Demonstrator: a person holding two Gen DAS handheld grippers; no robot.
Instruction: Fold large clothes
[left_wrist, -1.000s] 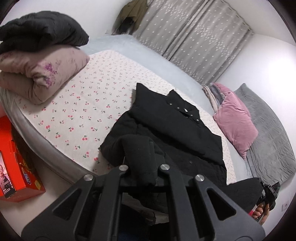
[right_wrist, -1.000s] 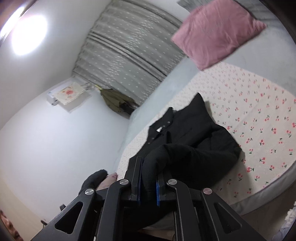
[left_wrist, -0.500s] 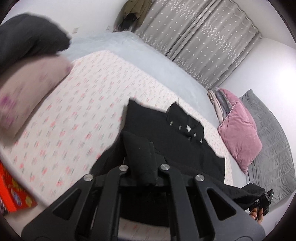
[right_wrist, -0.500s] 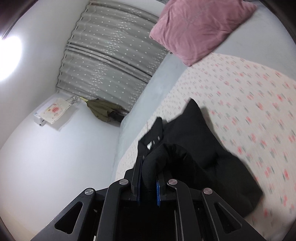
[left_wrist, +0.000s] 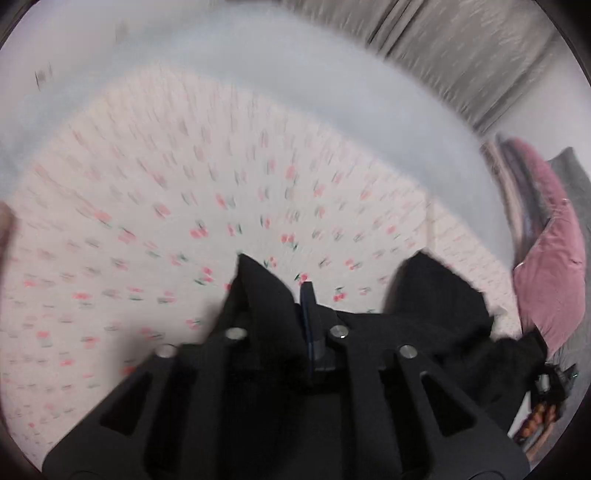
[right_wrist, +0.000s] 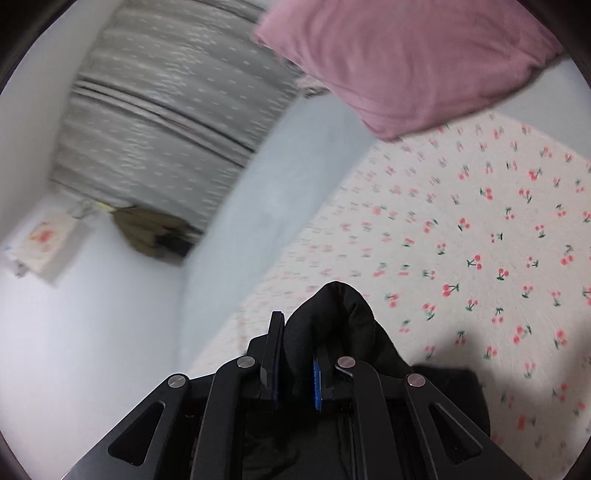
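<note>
The black jacket (left_wrist: 436, 295) lies bunched at the near edge of the cherry-print sheet (left_wrist: 184, 206), blurred by motion. My left gripper (left_wrist: 280, 306) has a fold of it between its jaws, which are opening; the fabric hides the left finger and still fills the gap. In the right wrist view, my right gripper (right_wrist: 297, 332) holds a rounded fold of the jacket (right_wrist: 340, 306) between its blue pads (right_wrist: 317, 380), and its jaws are opening too. The right gripper (left_wrist: 554, 384) and the person's hand also show at the left wrist view's lower right edge.
A pink pillow (right_wrist: 406, 55) lies at the head of the bed, on a grey blanket (left_wrist: 569, 170). Grey curtains (right_wrist: 166, 110) hang behind the bed. An olive garment (right_wrist: 147, 232) hangs on the white wall, near a sheet of paper (right_wrist: 44, 236).
Both grippers swept forward over the bed, carrying the jacket's hem toward its collar. The folded bedding stack and red box left the left view. Both pairs of jaws have parted slightly.
</note>
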